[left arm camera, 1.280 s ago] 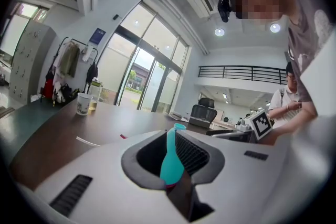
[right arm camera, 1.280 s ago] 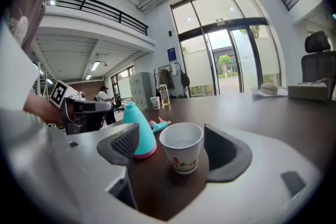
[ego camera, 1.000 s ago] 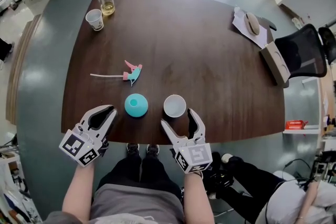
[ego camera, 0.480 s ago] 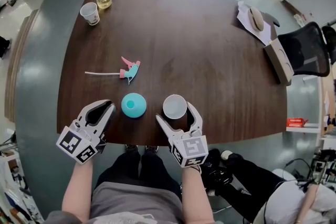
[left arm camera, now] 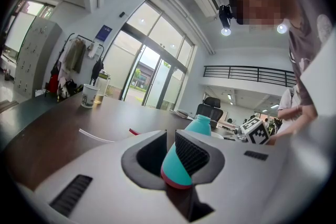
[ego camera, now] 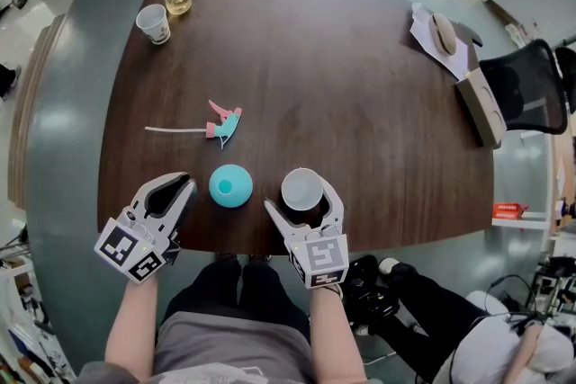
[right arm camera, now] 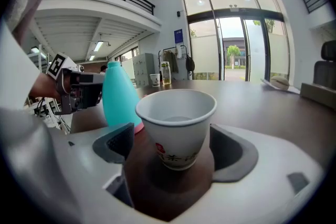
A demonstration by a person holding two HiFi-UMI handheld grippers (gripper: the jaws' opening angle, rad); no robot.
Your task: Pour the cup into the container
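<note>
— Anything in the cup (ego camera: 301,189)?
— Can't tell from here. It stands at the near edge of the dark wooden table (ego camera: 360,94), just beside the teal container (ego camera: 231,185). Big glass doors behind.
— The right gripper (ego camera: 300,197)?
— Jaws spread wide either side of the cup, not pressing it. The left gripper (ego camera: 173,186) is parted, empty.

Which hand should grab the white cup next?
Right. The right gripper has its open jaws on either side of the cup. The left gripper sits farther off, beyond the teal container.
</note>
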